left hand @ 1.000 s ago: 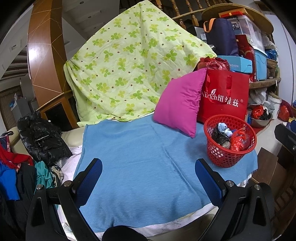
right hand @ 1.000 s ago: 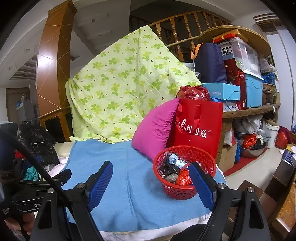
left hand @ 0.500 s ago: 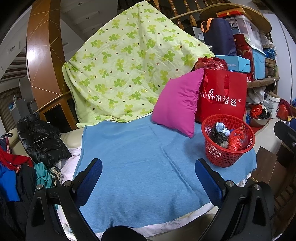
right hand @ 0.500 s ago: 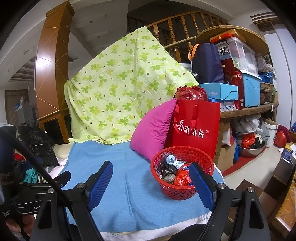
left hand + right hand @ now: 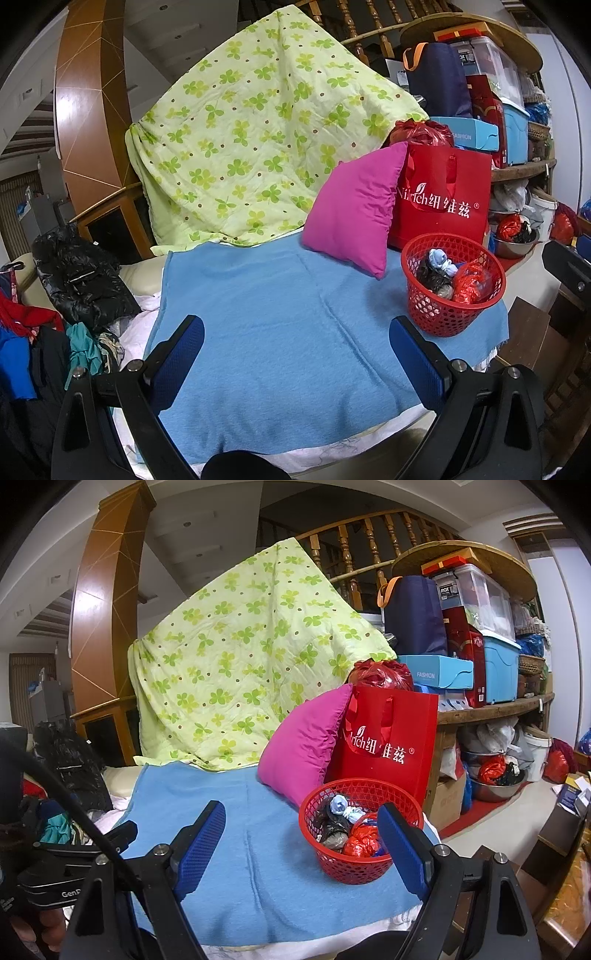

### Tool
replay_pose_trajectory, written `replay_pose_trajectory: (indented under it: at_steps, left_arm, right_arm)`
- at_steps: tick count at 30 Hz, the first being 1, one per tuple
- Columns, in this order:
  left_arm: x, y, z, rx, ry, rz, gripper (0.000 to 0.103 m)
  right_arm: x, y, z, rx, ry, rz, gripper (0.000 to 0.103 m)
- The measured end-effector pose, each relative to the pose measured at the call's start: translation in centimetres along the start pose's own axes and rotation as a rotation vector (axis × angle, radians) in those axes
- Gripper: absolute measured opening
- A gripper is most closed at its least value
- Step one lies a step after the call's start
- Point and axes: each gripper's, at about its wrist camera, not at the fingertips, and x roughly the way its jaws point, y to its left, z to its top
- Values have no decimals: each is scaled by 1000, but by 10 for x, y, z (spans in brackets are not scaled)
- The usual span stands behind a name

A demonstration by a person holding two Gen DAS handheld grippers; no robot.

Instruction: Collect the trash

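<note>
A red mesh basket (image 5: 443, 321) stands on the right end of a blue towel (image 5: 266, 332); it also shows in the right wrist view (image 5: 351, 867). It holds crumpled trash: a red bag (image 5: 471, 286), a black bag (image 5: 430, 277) and a light blue wad (image 5: 441, 260). My left gripper (image 5: 295, 350) is open and empty, held above the towel's near half, left of the basket. My right gripper (image 5: 301, 838) is open and empty, its right finger (image 5: 400, 845) in front of the basket's near right rim.
A magenta pillow (image 5: 354, 210) and a red paper bag (image 5: 443, 199) stand behind the basket. A green flowered quilt (image 5: 258, 147) hangs at the back. Black jacket and clothes (image 5: 77, 280) lie left. Shelves with boxes (image 5: 480, 646) and floor clutter are on the right.
Both views have drifted slightly back and up from the basket. The grippers stay open and empty; the basket and trash have not moved.
</note>
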Motion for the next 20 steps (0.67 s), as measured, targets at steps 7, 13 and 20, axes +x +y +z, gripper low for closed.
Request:
replay_pose_trajectory:
  at_steps: [7,13,20]
  left_arm:
    - [0,0,-1,-2,1,-4,100]
    - [4,0,0,-4,7,-12,100]
    - [36,15,4,-30,31,-41,100]
  right_arm:
    - [1,0,0,-2,0,-1,87]
    - [4,0,-1,-6,1,-7,87]
    - [36,-1,7,-22,24,-16,87]
